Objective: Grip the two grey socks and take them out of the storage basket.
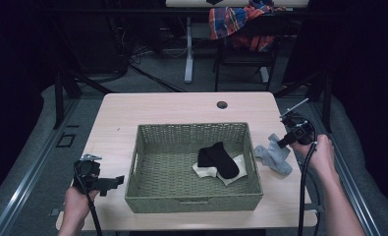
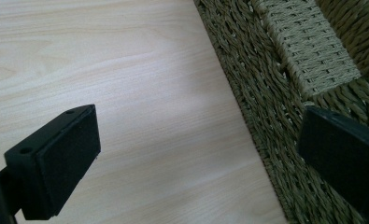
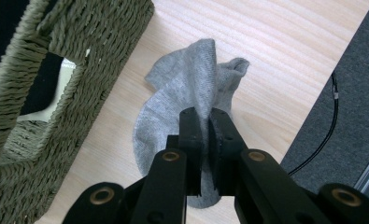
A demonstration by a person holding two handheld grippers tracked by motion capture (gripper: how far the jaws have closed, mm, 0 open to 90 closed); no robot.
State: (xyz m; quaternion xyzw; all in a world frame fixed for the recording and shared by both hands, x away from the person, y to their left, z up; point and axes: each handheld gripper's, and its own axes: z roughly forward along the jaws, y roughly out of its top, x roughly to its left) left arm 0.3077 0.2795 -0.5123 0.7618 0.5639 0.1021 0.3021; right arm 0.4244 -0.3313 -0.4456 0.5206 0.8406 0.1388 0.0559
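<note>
A grey sock (image 1: 275,156) (image 3: 187,102) lies on the wooden table just right of a woven green basket (image 1: 142,147) (image 3: 42,56). My right gripper (image 1: 283,143) (image 3: 204,119) is shut on a fold of that sock, which hangs partly raised from its pads. Inside the basket lie a black sock (image 1: 220,158) and a white sock (image 1: 235,169) under it. My left gripper (image 1: 119,181) (image 2: 196,154) hovers open over the table at the basket's left front corner, with nothing between its fingers.
The table (image 1: 157,105) has a round cable hole (image 1: 222,104) near its far edge. Behind the table stands a chair with a plaid cloth (image 1: 235,22). A black cable (image 3: 329,121) lies on the grey floor off the table's right edge.
</note>
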